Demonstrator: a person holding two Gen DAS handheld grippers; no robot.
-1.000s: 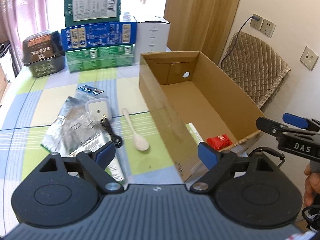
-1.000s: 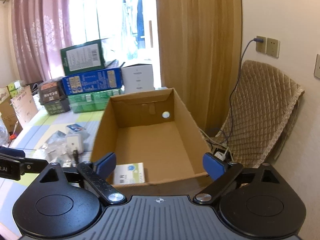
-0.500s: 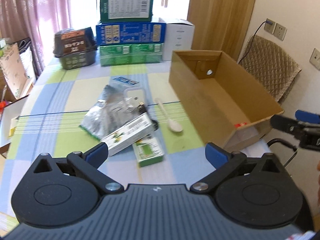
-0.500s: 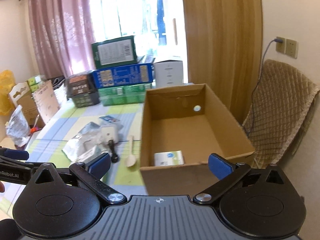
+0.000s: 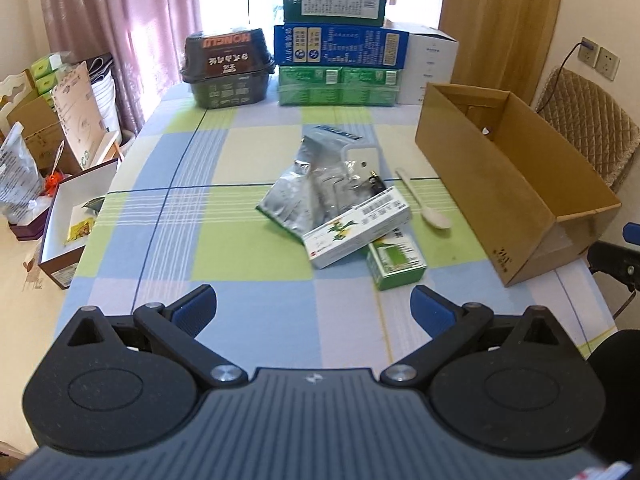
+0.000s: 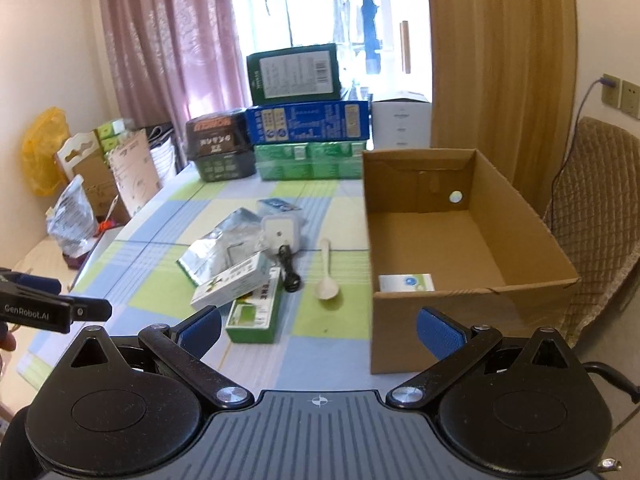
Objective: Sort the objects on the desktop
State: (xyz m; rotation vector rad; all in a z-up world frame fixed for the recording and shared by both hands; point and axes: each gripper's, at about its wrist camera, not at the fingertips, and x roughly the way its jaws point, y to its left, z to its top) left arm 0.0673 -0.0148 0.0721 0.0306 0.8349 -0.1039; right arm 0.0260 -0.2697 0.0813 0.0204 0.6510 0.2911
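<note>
A pile lies mid-table: a white medicine box [image 5: 358,226] [image 6: 230,285], a green box [image 5: 396,262] [image 6: 256,312], a silver foil bag [image 5: 298,192] [image 6: 216,248], a white charger with black cable [image 5: 362,162] [image 6: 280,236] and a white spoon [image 5: 424,202] [image 6: 327,276]. The open cardboard box [image 5: 516,184] [image 6: 472,300] stands at the right and holds a white-green packet [image 6: 406,282]. My left gripper [image 5: 312,310] is open and empty, held back above the table's near edge. My right gripper [image 6: 318,326] is open and empty in front of the box.
Stacked green, blue and white cartons [image 5: 340,60] and a dark noodle pack [image 5: 226,68] line the table's far edge. An open purple-sided box [image 5: 66,224] and bags sit off the left side. A quilted chair [image 6: 592,208] stands to the right.
Both grippers have pulled back and away from the cardboard box, so the whole table and pile come into view. Both stay open and empty.
</note>
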